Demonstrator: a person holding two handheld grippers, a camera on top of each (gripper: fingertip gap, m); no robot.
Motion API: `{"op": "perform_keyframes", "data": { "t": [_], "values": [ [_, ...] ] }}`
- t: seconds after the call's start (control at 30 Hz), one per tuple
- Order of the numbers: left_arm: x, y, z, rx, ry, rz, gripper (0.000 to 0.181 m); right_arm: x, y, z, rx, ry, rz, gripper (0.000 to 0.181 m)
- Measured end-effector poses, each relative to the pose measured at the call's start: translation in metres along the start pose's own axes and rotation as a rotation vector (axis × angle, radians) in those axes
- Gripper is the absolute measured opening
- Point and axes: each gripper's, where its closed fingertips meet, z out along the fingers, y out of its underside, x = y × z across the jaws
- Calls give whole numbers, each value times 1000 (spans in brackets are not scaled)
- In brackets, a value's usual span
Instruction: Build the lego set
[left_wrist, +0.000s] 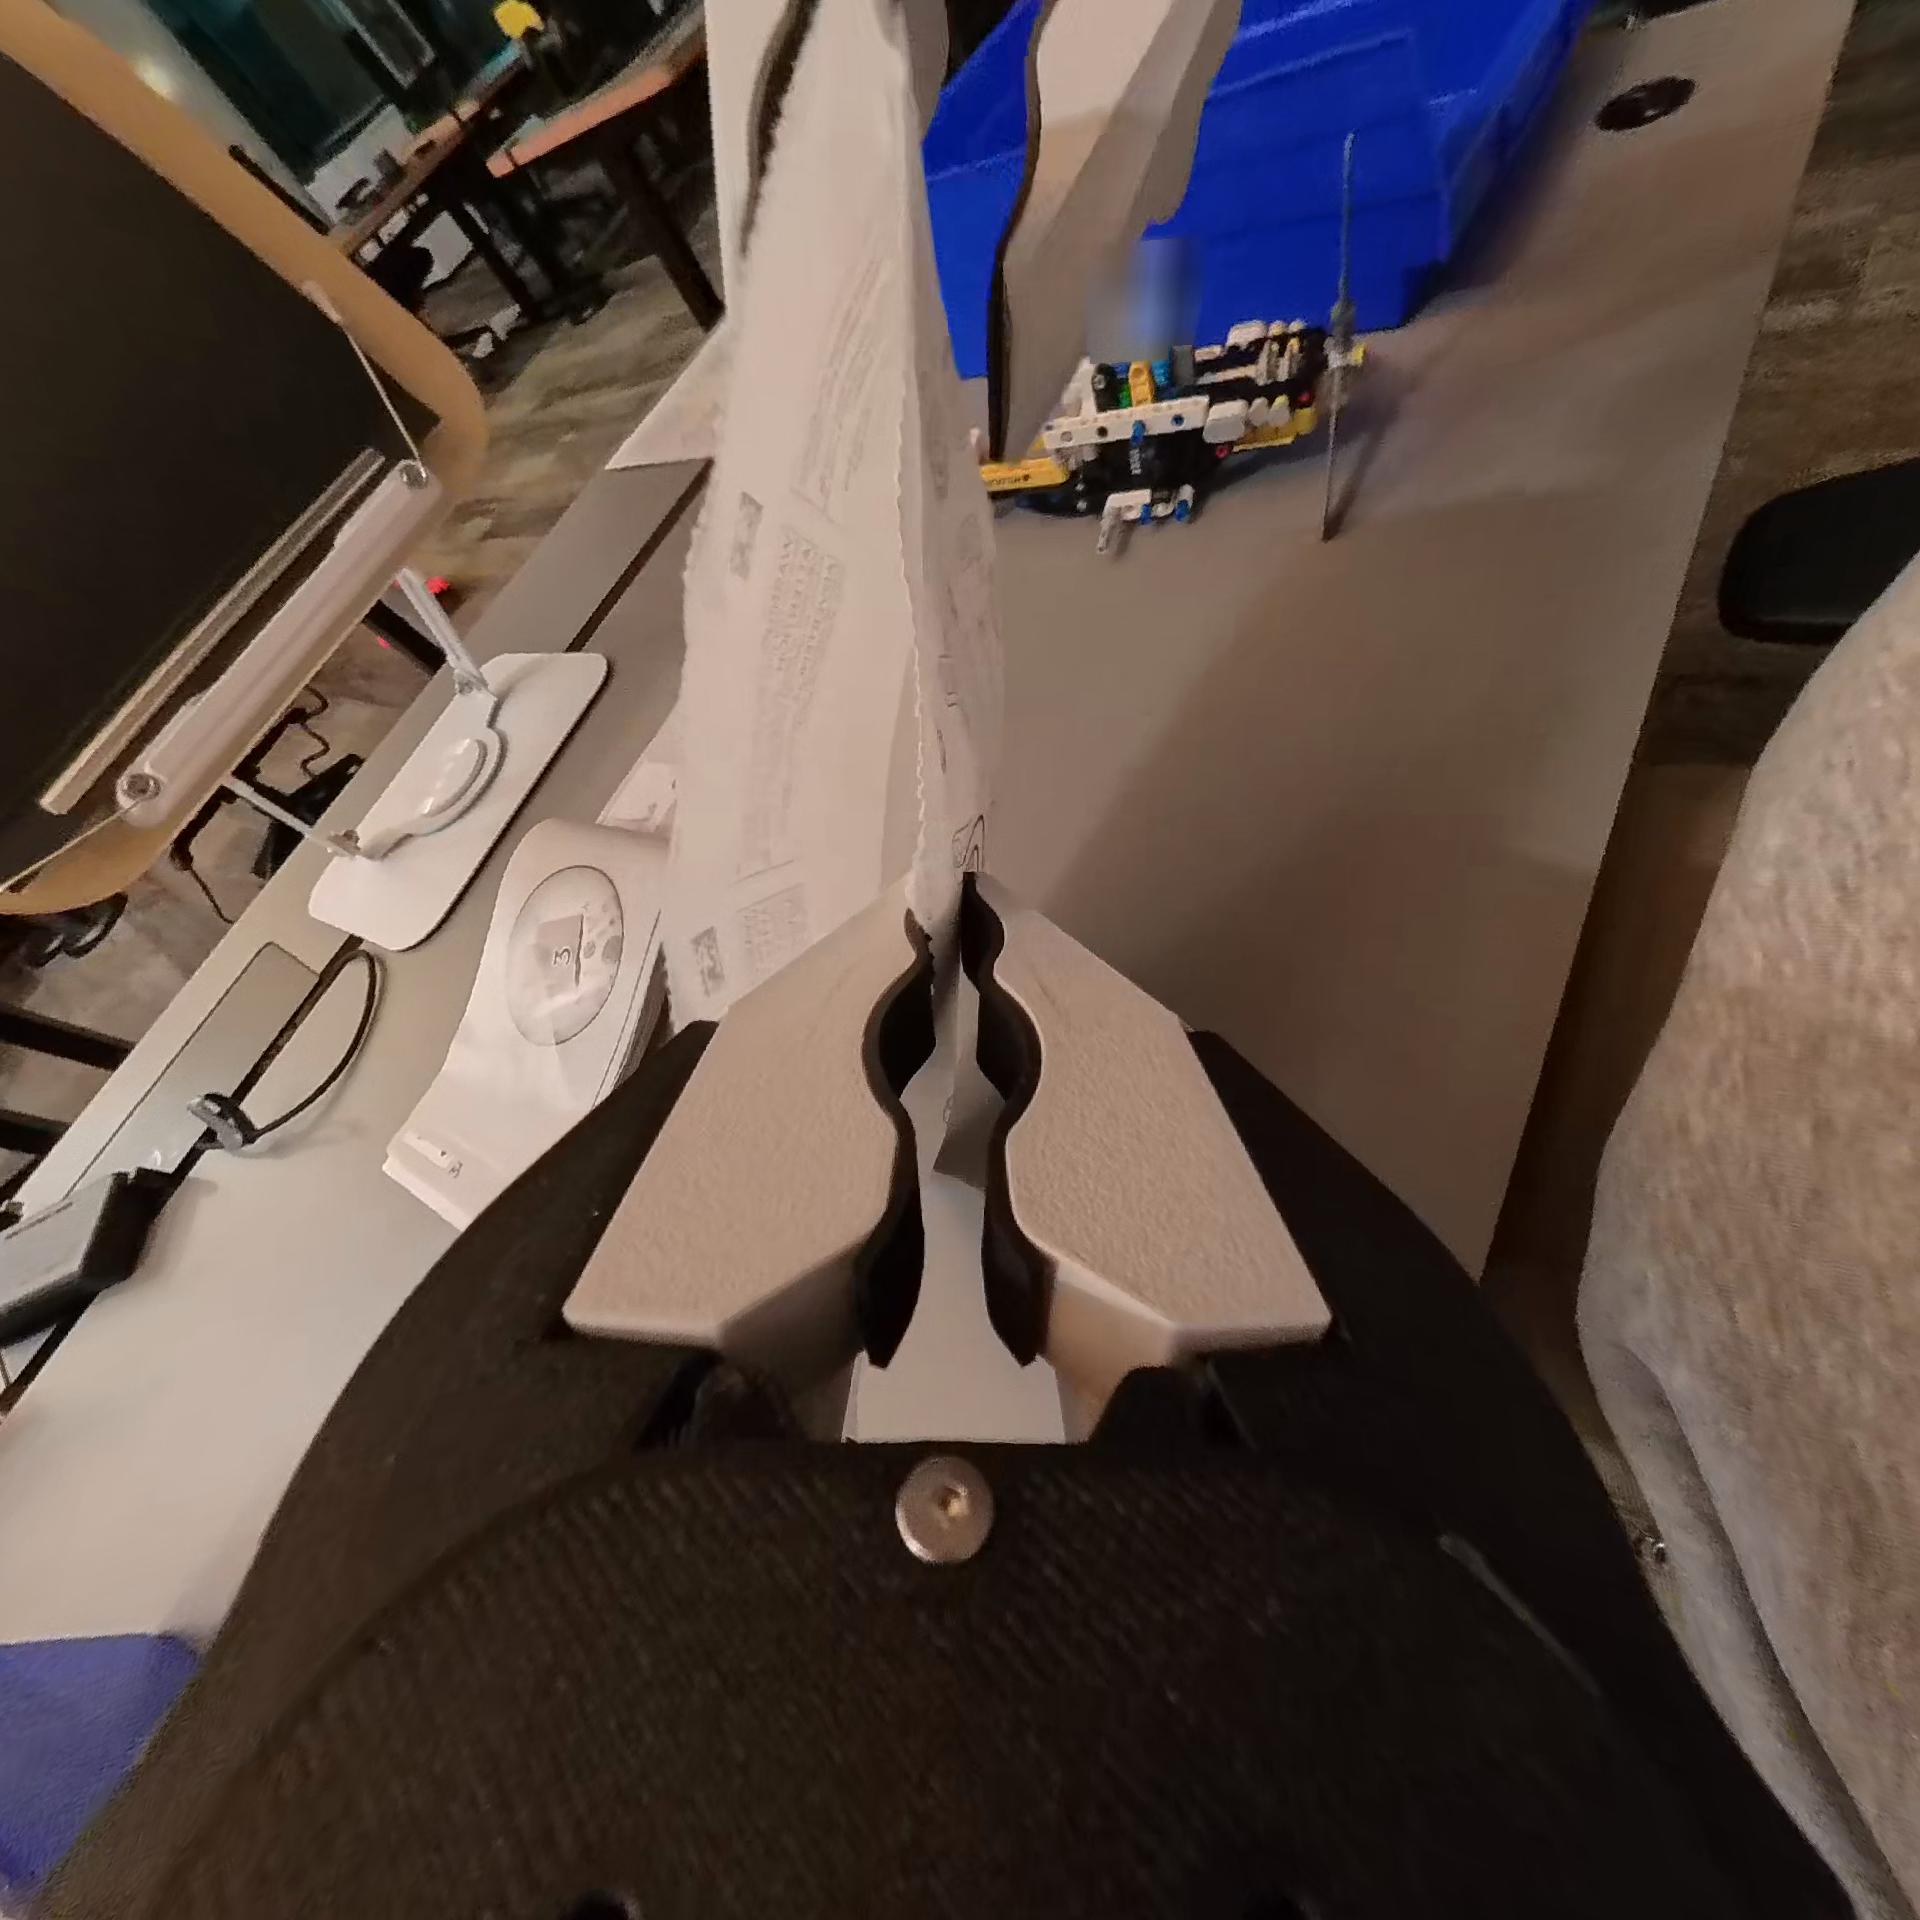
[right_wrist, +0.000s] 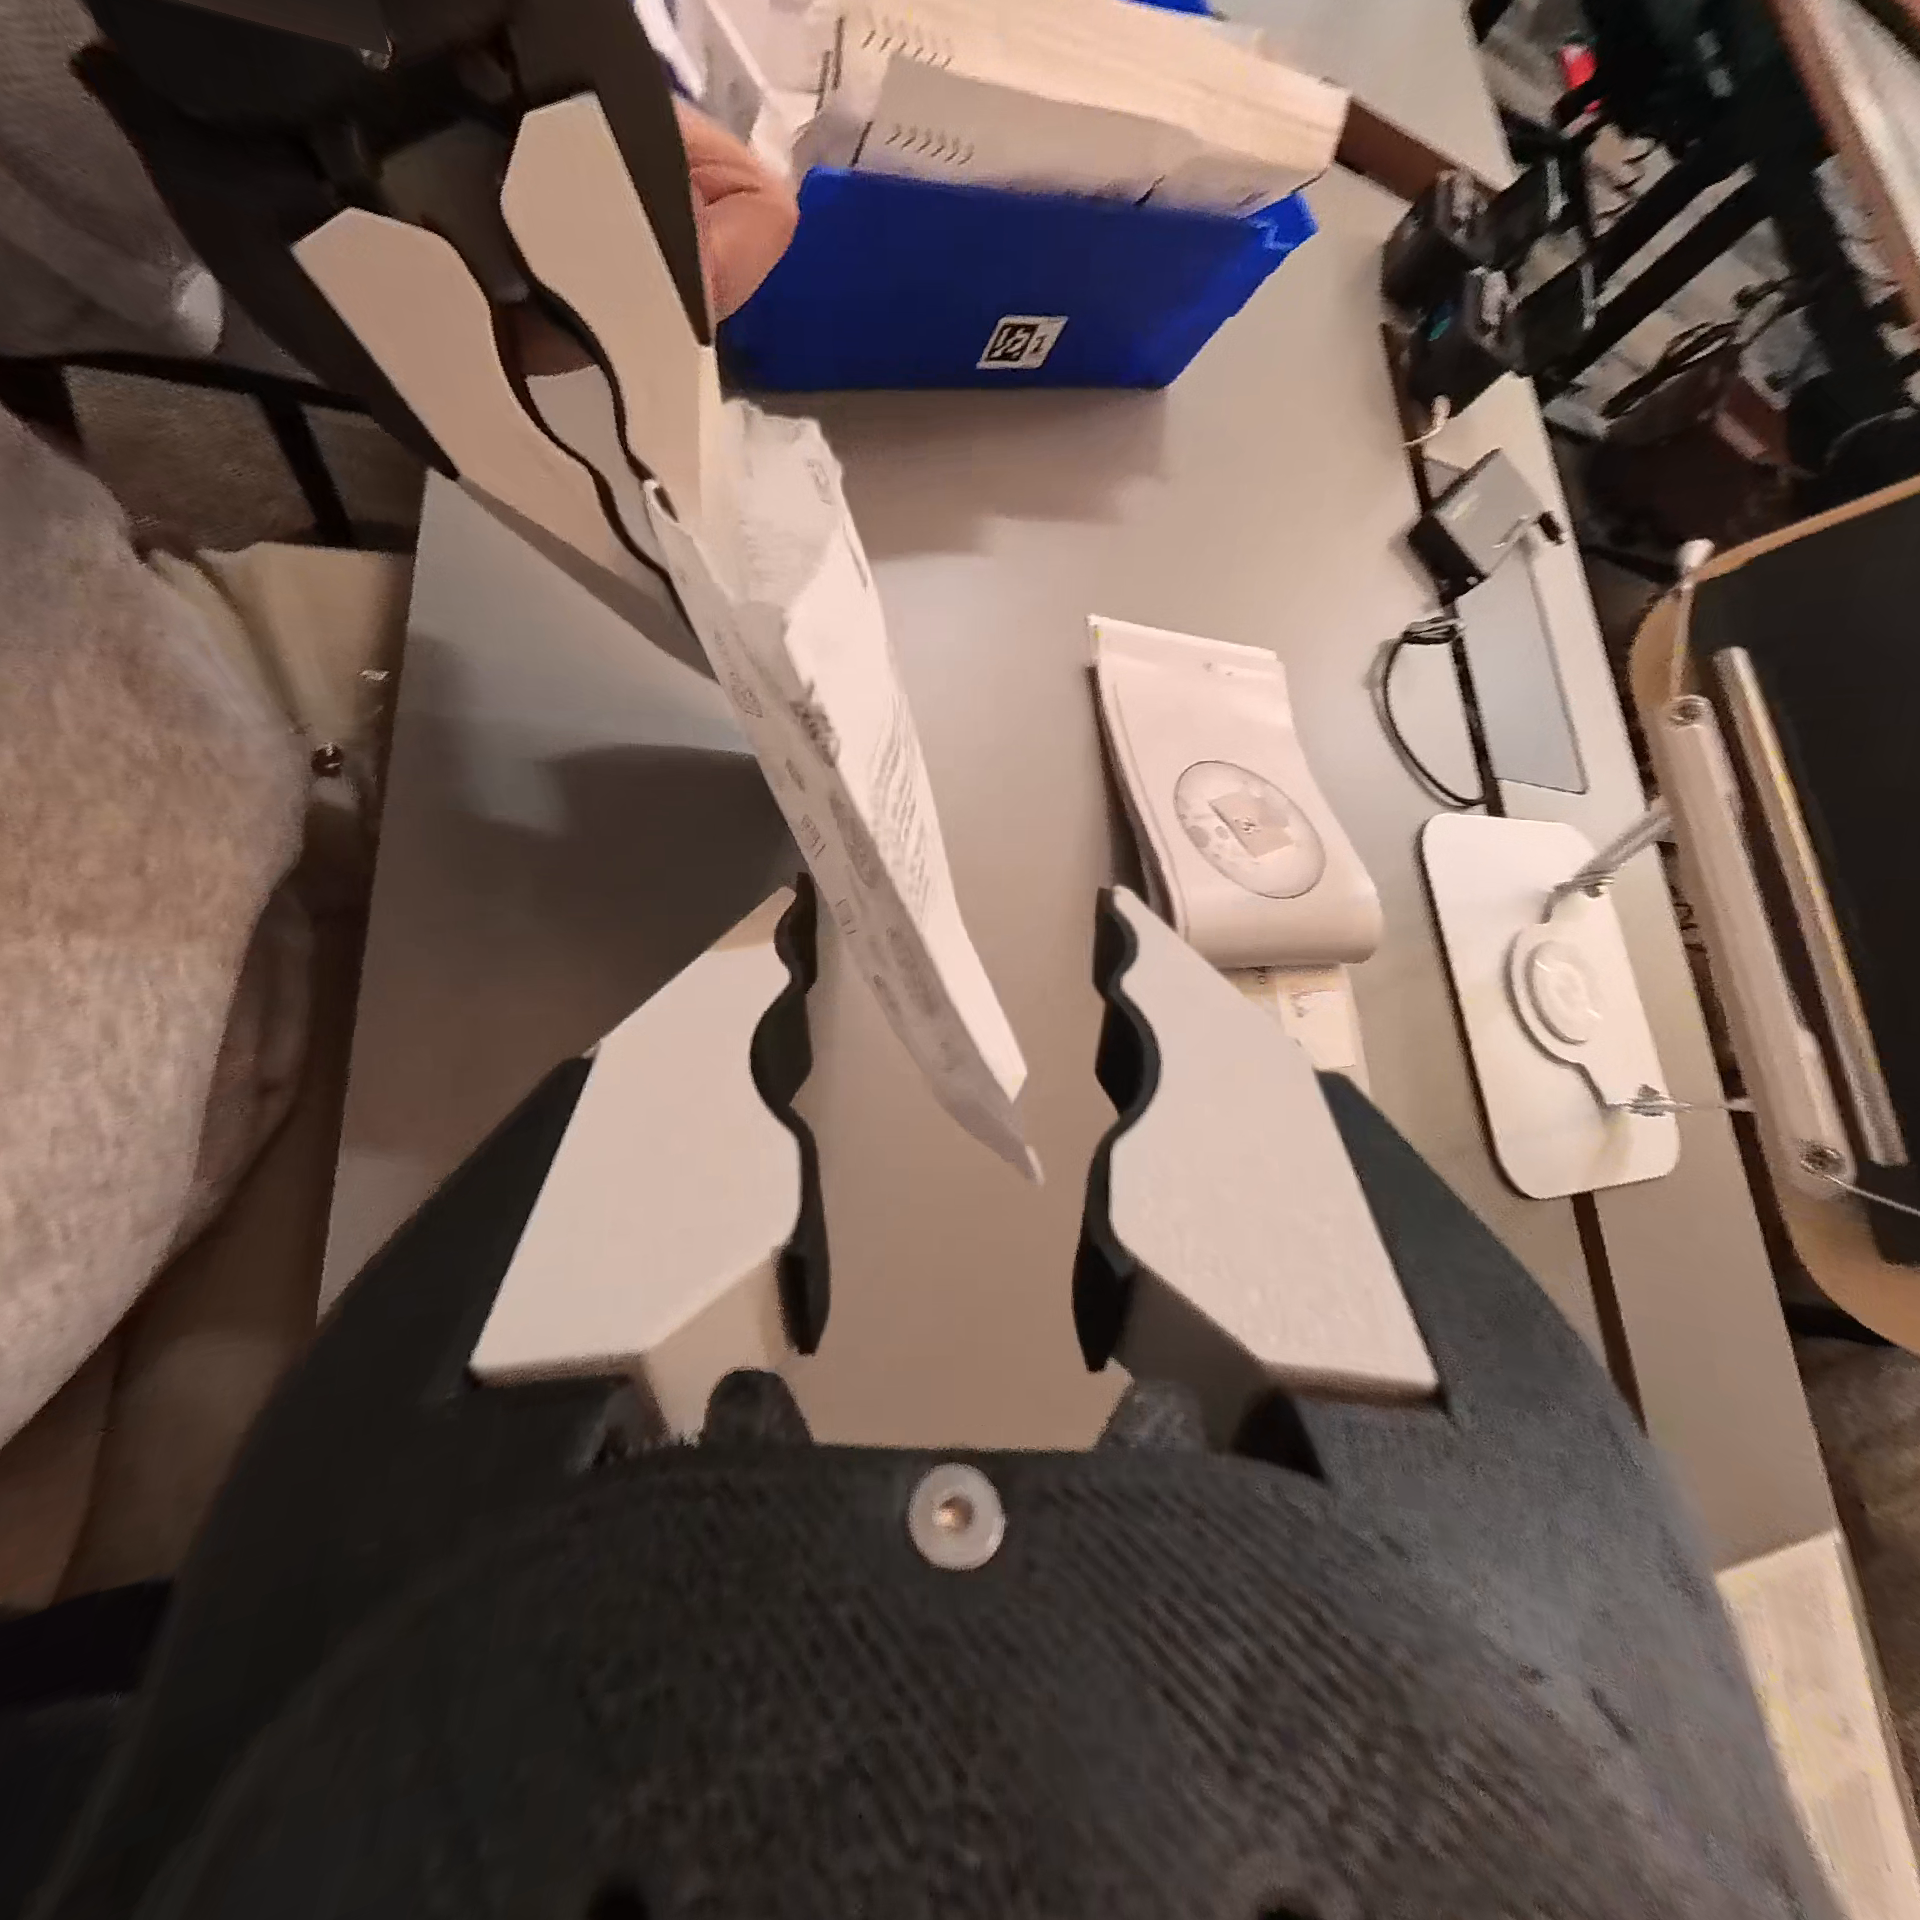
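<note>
1. We work over a grey table (right_wrist: 582, 727); a blue bin (right_wrist: 997, 281) sits at its far end, with white paper packets piled in and above it.
2. Our left gripper (left_wrist: 948, 904) is clamped on a white paper bag (left_wrist: 831, 540), which stands up from the pinched edge in the left wrist view. In the right wrist view that same bag (right_wrist: 873, 790) hangs down from the left gripper (right_wrist: 655, 499) toward us.
3. Our right gripper (right_wrist: 951, 914) is spread wide and holds nothing; the bag's lower corner hangs between its fingers, and we cannot tell whether it touches them.
4. A stack of white paper bags (right_wrist: 1236, 810) lies flat on the table just beyond the right gripper's right finger, beside a white stand base (right_wrist: 1548, 997).
5. The part-built lego model (left_wrist: 1174, 426), black, white and yellow, stands on the table in front of the blue bin (left_wrist: 1340, 187), well apart from our left gripper.
</note>
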Motion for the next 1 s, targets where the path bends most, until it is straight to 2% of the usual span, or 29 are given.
{"op": "perform_keyframes", "data": {
  "t": [0.17, 0.3, 0.53, 0.7, 0.83, 1.0],
  "values": [
    [-1, -4, -3, 39, 21, -39, 0, -10, 11, 12, -93, -19, -75, 32],
    [-14, -2, -6, 61, -45, -83, 0, -8, 10, 13, -93, -5, -86, 1],
    [-43, -15, -28, 242, -165, -258, 2, 34, 16, -12, -150, 101, -54, 0],
    [-30, 6, -30, 294, -46, -467, 1, 95, 35, -59, -280, 232, -40, 0],
    [-12, 18, -26, 342, 14, -570, 0, 144, 72, -98, -512, 265, -50, 0],
    [9, 11, -29, 496, 146, -746, 0, 183, 132, -127, -877, 196, -39, 0]
  ]
}}
